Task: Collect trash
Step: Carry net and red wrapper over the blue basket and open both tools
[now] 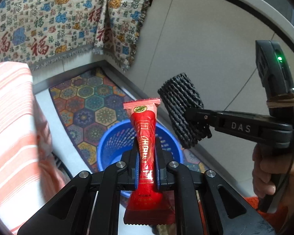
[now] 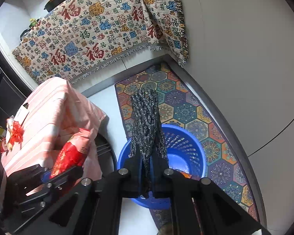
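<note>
Red snack wrapper (image 1: 146, 152), gold print, crimped ends, stands upright, pinched at mid-length above the blue perforated basket (image 1: 111, 145). Black foam net sleeve (image 1: 181, 107), ribbed mesh, is squeezed flat at one end and hangs over the same basket, apart from the wrapper.

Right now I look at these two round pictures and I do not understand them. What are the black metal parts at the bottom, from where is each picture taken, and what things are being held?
No robot here: a person holds a hand tool with a two-finger claw in each hand, and a small camera on each tool looks along its fingers.

The left tool's picture shows the left claw shut on a red snack wrapper. At its right you see the other tool and the person's hand.

The right tool's picture shows the right claw shut on a black foam net.

Below both stands a blue basket on a patterned mat.
</note>
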`<state>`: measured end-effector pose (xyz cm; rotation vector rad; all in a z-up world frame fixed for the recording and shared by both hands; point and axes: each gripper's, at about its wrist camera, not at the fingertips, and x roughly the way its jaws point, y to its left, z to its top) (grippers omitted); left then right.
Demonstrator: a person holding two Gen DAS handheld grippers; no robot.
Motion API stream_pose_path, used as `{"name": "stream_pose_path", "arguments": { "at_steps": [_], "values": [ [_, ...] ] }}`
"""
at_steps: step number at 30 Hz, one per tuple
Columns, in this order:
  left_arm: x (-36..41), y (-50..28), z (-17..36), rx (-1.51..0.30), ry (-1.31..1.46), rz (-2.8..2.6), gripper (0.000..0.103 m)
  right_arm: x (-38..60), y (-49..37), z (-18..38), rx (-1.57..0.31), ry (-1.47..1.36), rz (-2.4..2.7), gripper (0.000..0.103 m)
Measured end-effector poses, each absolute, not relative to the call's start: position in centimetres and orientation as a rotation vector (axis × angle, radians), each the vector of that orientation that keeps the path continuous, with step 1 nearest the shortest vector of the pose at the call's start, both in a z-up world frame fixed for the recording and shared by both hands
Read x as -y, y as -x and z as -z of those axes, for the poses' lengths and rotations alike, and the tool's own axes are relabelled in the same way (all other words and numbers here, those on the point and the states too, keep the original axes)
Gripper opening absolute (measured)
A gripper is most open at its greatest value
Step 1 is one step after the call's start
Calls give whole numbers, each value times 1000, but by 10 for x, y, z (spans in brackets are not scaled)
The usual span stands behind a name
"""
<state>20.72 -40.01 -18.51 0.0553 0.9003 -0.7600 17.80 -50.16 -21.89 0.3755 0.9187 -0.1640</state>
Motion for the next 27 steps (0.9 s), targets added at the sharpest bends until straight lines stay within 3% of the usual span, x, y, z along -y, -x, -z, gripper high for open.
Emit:
{"name": "stream_pose_path", "arguments": {
  "at_steps": [18,20,23,27],
  "values": [
    [428,-240,229,-974,-87,751,12,527,-190,242,-972,-422,192,10],
    [430,-241,231,-980,-91,748,12,528,-191,243,-977,-424,193,13],
    [432,-242,233,-979,-93,746,13,531,-192,244,-977,-430,210,37],
    [433,-242,232,-971,-93,743,24,535,-193,244,-971,-437,223,40]
  ]
}}
